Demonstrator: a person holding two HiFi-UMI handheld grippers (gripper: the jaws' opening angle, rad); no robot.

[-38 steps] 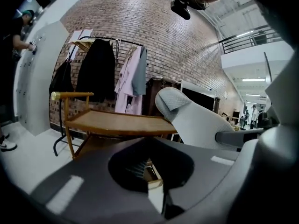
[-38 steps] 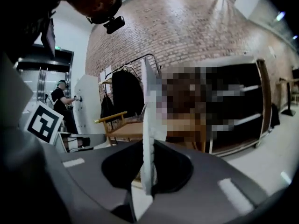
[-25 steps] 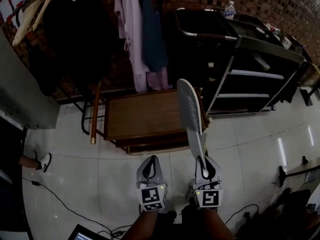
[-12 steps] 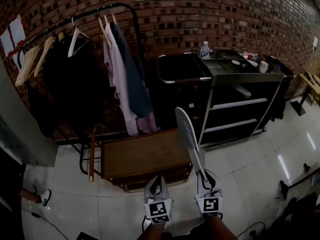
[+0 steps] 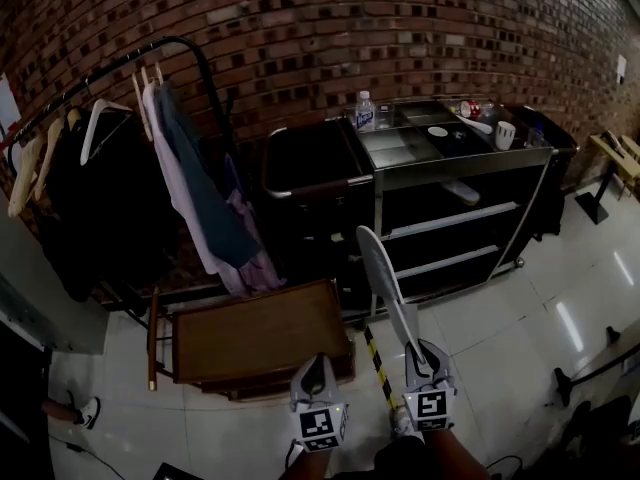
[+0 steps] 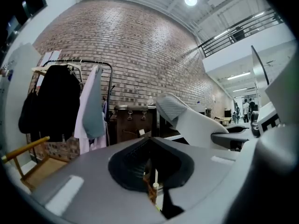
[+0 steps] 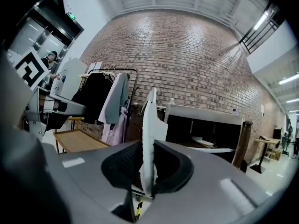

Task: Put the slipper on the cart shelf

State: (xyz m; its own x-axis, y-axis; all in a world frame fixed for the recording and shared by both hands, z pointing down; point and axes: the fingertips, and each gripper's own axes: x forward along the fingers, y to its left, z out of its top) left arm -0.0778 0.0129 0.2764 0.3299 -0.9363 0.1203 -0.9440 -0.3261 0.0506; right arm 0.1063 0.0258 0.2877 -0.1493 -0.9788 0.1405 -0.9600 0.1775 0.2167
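Right gripper (image 5: 417, 352) clamps a white slipper (image 5: 384, 276) by its end; left gripper (image 5: 316, 370) jaws together, empty; the thinly held slipper may pivot loose, clipping the cart shelf (image 5: 452, 222).

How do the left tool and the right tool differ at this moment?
The right tool is clamped on one end of a white slipper; the left tool holds nothing, its jaws together. The slipper sticks up ahead of the right tool, while nothing stands out of the left tool. Both are held low, side by side, pointing toward the black cart, and each carries a marker cube.
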